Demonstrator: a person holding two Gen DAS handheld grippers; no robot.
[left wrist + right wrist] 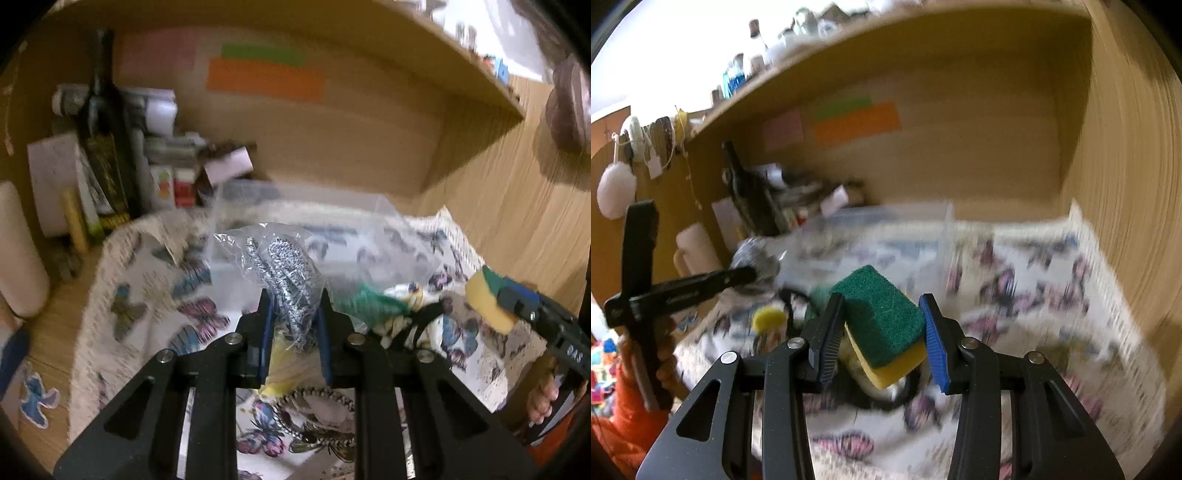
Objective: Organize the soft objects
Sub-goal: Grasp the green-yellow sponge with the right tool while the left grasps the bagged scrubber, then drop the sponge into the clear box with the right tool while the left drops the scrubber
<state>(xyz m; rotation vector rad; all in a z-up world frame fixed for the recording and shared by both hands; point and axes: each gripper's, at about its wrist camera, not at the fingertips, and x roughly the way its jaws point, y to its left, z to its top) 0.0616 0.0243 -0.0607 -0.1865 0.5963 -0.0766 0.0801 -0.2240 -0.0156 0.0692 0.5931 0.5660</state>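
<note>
My left gripper is shut on a clear plastic bag with a grey-white braided cord and holds it above the butterfly-print cloth. My right gripper is shut on a green-and-yellow sponge, lifted over the cloth. The right gripper and sponge show at the right of the left wrist view. The left gripper with the bag shows at the left of the right wrist view. A clear plastic bin stands behind on the cloth.
A pile of soft items lies on the cloth: a green piece, a yellow pad, a beaded band. A dark bottle, boxes and a paper roll crowd the left. A wooden shelf wall closes the right.
</note>
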